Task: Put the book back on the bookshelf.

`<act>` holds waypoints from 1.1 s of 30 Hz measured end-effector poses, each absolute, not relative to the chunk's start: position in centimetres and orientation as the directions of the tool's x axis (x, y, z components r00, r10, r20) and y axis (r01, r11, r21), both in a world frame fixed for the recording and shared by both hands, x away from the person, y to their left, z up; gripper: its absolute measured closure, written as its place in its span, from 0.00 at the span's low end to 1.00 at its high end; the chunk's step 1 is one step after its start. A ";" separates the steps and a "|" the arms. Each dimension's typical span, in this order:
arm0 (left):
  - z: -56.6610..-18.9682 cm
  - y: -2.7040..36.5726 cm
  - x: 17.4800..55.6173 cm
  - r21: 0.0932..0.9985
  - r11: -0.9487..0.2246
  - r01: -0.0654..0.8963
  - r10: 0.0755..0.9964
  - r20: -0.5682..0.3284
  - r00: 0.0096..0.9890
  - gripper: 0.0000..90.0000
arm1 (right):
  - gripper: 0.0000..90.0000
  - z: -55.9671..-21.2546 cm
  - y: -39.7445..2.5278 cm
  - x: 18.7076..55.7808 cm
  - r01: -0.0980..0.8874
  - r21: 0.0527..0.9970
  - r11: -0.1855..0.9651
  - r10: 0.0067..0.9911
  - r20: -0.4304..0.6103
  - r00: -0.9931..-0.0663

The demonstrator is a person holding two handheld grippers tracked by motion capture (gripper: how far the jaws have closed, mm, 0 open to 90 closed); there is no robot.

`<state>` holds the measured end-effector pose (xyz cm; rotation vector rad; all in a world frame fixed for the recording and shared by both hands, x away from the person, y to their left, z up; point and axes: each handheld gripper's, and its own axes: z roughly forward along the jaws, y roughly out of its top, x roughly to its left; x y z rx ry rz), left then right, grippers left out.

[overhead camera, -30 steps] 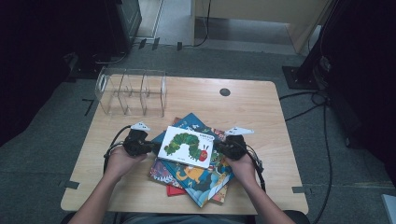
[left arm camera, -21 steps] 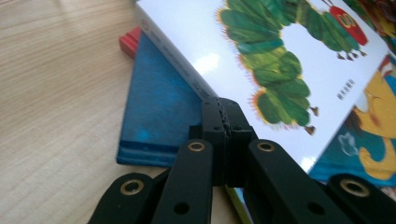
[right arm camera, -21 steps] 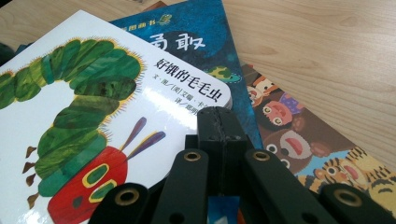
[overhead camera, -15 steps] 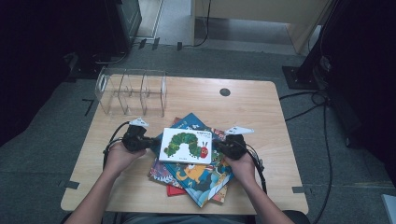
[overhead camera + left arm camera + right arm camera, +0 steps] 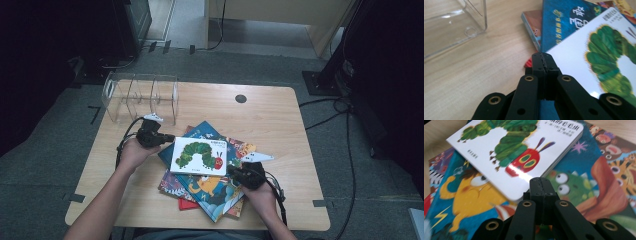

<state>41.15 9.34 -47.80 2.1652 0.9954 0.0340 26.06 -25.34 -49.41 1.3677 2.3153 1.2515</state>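
Caterpillar board book (image 5: pixel 199 156) sits on top of the book pile (image 5: pixel 215 192), just in front of the clear divider rack (image 5: pixel 140 96). Left gripper (image 5: pixel 165 139) has its jaws pressed together at the book's left corner; right gripper (image 5: pixel 234 171) likewise closed at its near right corner. Whether either pinches the cover, cannot tell. Book looks stiff, thick-paged, glossy, probably slippery and fairly light; corners or edges give the best hold. Count: one caterpillar book, roughly five beneath, one rack, two grippers.

White caterpillar book (image 5: pixel 199 155) flat atop fanned picture-book pile (image 5: pixel 207 187), table centre.
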 end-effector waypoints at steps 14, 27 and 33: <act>-48.0 8.5 42.1 0.642 -0.445 0.624 0.661 -0.235 0.712 1.00 | 1.00 -49.5 -24.1 24.1 0.633 0.732 0.252 0.752 0.264 -0.604; -47.7 9.1 39.6 0.650 -0.453 0.610 0.621 -0.261 0.739 1.00 | 1.00 -49.4 -24.6 25.8 0.632 0.728 0.264 0.740 0.268 -0.617; -47.8 8.9 39.0 0.639 -0.473 0.607 0.628 -0.239 0.741 1.00 | 1.00 -49.3 -25.8 26.9 0.653 0.716 0.246 0.758 0.278 -0.590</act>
